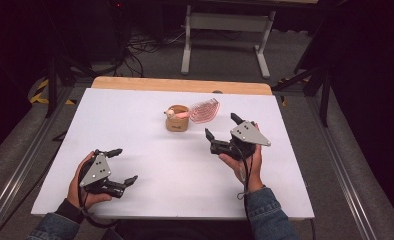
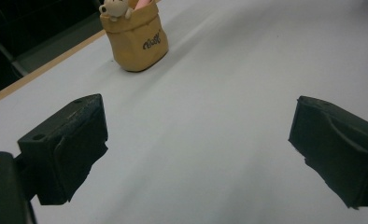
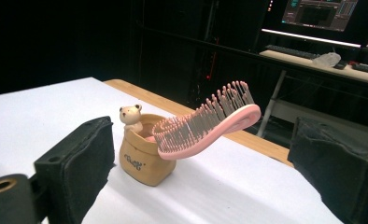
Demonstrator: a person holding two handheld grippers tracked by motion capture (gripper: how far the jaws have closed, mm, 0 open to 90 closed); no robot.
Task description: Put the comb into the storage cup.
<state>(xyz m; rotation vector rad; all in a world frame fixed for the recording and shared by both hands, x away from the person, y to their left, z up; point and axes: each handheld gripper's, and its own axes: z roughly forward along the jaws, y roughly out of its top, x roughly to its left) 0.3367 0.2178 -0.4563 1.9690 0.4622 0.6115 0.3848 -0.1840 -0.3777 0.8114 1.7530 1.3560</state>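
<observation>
The white table (image 1: 150, 180) carries little: a small tan holder (image 1: 177, 120) shaped like a sack, with a bear figure on its rim, stands toward the far middle, and a pink hairbrush (image 1: 204, 110) rests with its handle down inside the holder, its bristled head leaning out to the right over the tabletop.

The work in hand looks like a reach for the hairbrush. The right gripper (image 1: 224, 128) is the nearer one, just beside the holder and a little to its right, aimed at the brush head. To do this well, it should come in level with the pink spine of the brush rather than the bristles, close on the firm plastic edge, and lift along the handle's line so the light holder does not tip or drag. Steadying the holder with the other gripper would help if it starts to shift.

The right gripper's jaws stand wide apart, with nothing between them; in the right gripper view the hairbrush (image 3: 205, 122) and holder (image 3: 145, 154) sit framed in the gap, not touched. The left gripper (image 1: 124, 166) hovers near the front left of the table, well apart from the holder, its jaws also spread wide and empty. How deep the handle sits in the holder (image 2: 135, 39) is hard to judge, since the rim hides it.
</observation>
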